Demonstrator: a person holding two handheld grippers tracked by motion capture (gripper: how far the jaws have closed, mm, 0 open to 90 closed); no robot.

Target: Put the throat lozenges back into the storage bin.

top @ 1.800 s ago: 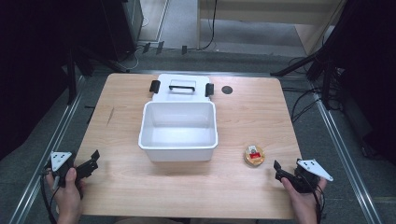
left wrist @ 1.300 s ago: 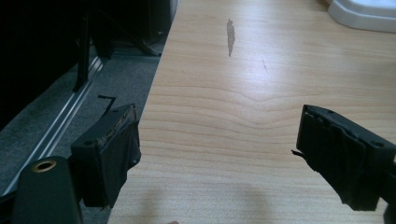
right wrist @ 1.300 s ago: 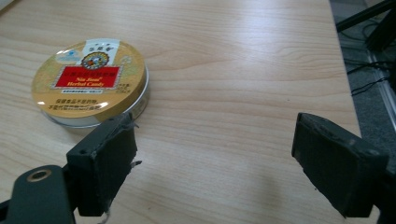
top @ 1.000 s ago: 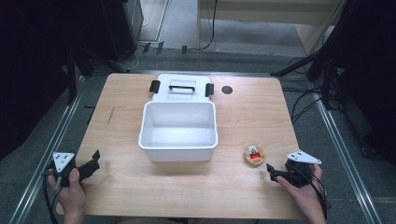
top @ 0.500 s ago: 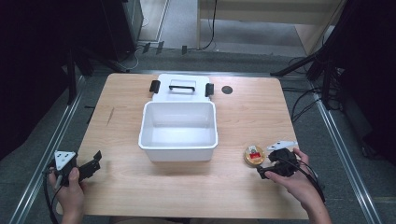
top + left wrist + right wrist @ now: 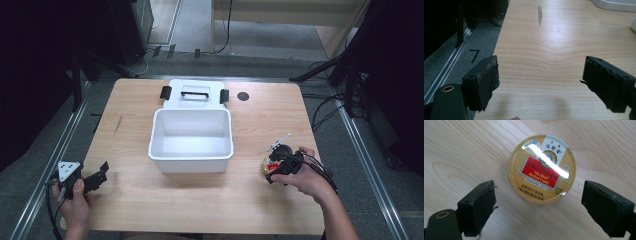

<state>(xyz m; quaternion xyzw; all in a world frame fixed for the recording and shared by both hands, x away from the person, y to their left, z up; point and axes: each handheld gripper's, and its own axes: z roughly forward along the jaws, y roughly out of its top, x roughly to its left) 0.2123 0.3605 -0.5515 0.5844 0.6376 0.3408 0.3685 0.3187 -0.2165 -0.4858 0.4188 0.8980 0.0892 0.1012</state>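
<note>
Right gripper hovered over round yellow candy tin on table, jaws apart either side; left gripper jaws apart, beside white bin

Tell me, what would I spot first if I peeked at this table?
Probably the big white tub, sitting empty in the middle of the wooden table. Next, the round yellow-and-red candy tin lying flat near the right edge, with the right gripper open above it.
</note>
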